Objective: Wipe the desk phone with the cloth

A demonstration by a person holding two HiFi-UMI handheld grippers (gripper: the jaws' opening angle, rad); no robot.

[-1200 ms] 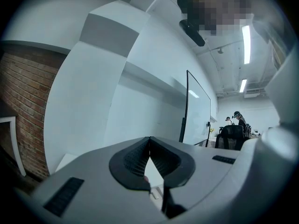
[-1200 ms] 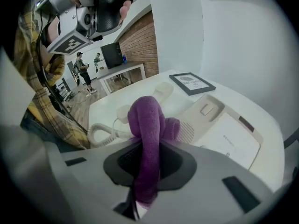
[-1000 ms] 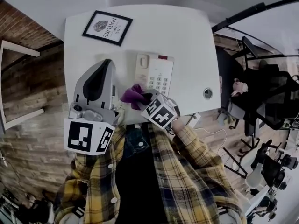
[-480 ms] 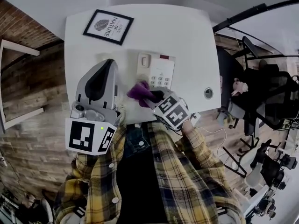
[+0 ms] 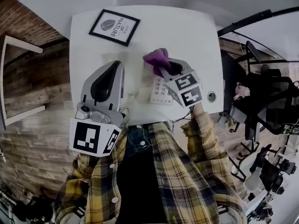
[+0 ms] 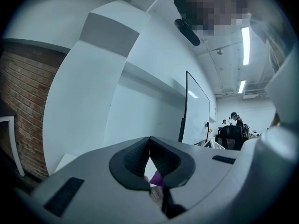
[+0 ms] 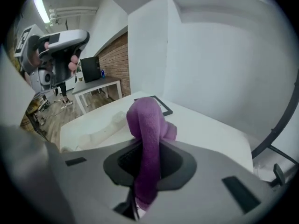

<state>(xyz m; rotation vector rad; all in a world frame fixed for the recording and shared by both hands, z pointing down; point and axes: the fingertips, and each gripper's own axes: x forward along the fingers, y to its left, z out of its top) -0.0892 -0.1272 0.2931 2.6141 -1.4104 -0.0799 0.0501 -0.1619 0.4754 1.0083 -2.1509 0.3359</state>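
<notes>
Right gripper view: your right gripper [image 7: 148, 146] has its jaws clamped on the purple cloth [image 7: 145, 118], which bulges up out of them and hangs below. Left gripper view: your left gripper [image 6: 149, 143] has its jaws closed tip to tip, with nothing between them. In the head view the cloth is over the far end of the desk phone [image 5: 159, 91]. The right gripper covers much of the phone, so contact cannot be confirmed. A framed print [image 5: 115, 27] lies well apart on the white desk [image 5: 196, 31].
</notes>
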